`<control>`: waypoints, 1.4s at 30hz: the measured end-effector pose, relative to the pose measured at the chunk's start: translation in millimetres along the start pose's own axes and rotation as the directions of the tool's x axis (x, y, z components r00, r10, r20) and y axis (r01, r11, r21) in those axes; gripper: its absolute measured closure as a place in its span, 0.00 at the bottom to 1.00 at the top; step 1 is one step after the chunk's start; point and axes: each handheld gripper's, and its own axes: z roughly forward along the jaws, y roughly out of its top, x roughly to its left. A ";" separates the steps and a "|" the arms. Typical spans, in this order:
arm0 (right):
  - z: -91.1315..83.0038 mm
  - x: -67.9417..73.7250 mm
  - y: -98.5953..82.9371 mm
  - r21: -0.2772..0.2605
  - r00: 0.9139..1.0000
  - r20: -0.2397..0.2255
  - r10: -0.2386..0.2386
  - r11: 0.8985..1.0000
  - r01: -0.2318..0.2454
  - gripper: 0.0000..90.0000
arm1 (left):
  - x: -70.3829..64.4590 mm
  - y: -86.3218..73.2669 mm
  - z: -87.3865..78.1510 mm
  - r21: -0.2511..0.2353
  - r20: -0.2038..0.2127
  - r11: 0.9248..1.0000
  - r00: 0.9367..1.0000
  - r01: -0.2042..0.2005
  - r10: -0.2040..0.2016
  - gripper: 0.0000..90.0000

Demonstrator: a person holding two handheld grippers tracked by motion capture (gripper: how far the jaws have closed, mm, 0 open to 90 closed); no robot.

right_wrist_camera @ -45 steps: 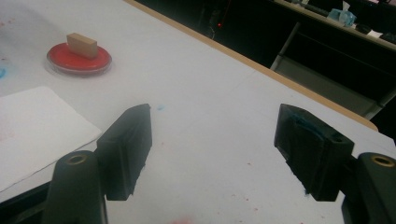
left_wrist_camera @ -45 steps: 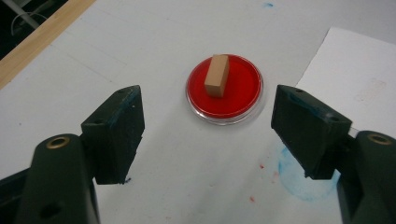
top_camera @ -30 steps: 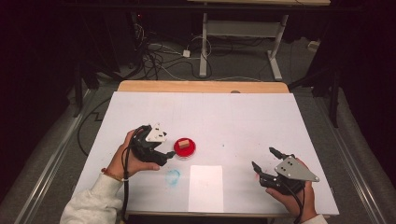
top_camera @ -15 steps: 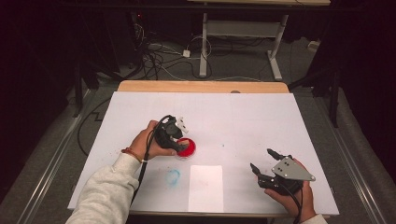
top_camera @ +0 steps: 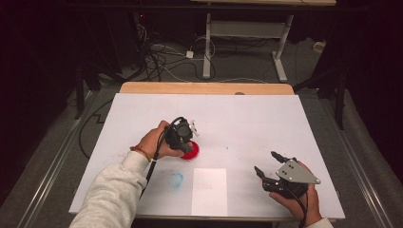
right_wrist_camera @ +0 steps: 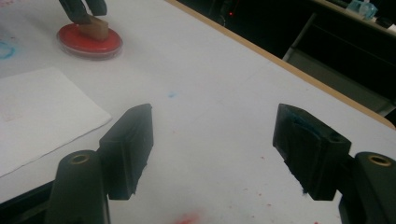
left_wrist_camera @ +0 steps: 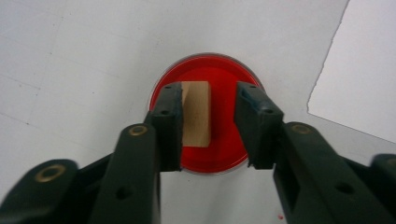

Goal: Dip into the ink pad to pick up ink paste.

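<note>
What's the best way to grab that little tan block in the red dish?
Grip the tan block across its two long upright sides, coming straight down from above. It stands in the shallow red dish, whose rim blocks a low approach. The left hand-held gripper straddles it, jaws open.

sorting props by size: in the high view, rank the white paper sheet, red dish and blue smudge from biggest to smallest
1. White paper sheet, clearly the largest.
2. Red dish, partly hidden under the left tool, so its rank over the smudge is unsure.
3. Blue smudge, looks about alike.

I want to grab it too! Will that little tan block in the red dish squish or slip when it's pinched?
The tan block has straight, sharp edges, so it probably stays stiff. Its flat sides suit the left gripper, so slipping seems unlikely. The shallow red dish looks wet, so it may drip.
</note>
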 end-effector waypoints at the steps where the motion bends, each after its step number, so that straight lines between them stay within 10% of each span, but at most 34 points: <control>1: -0.7 -0.6 0.2 -0.005 1.000 0.004 0.006 1.000 -0.006 0.33 | 0.5 0.3 -0.4 -0.001 0.005 1.000 1.000 0.003 -0.003 0.71; 15: -1.8 -1.7 -0.2 -0.004 1.000 0.007 0.009 1.000 -0.009 0.33 | 6.4 1.6 3.0 -0.008 0.008 0.999 0.999 0.050 -0.050 0.58; 42: -1.7 -1.7 -0.4 -0.004 1.000 0.004 0.004 1.000 -0.004 0.35 | 10.1 5.4 17.3 0.046 0.027 0.997 0.998 0.062 -0.063 0.81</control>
